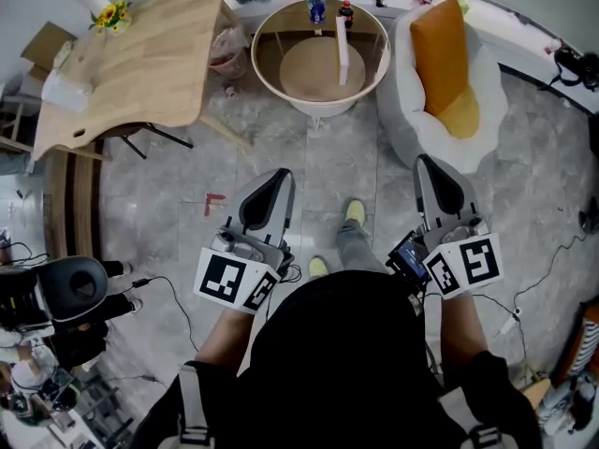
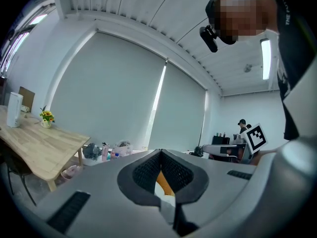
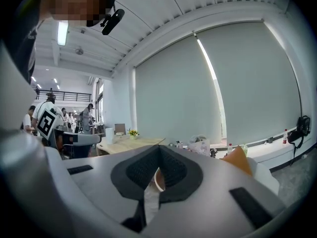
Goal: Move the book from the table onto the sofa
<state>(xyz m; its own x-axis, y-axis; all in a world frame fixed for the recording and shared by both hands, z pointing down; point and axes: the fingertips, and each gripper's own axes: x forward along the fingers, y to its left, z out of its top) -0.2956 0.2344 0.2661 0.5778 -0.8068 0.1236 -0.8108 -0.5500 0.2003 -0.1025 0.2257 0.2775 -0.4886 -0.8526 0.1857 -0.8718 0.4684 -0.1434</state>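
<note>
Two grippers sit low in the frame: the left gripper (image 1: 277,178) and the right gripper (image 1: 429,165). Each has its jaws closed tip to tip and holds nothing.

One white book (image 1: 343,50) stands upright on the round table (image 1: 271,73) at top centre. Two bottles (image 1: 316,6) are at the table's far edge.

One white sofa (image 1: 404,101) stands upper right, just beside the table, with two orange cushions (image 1: 440,45) on it.

One long wooden table (image 1: 140,64) fills the upper left, with one bunch of yellow flowers (image 1: 112,14) on it.

The floor (image 1: 356,157) is grey stone, and pale roller blinds (image 2: 124,93) cover the windows.
</note>
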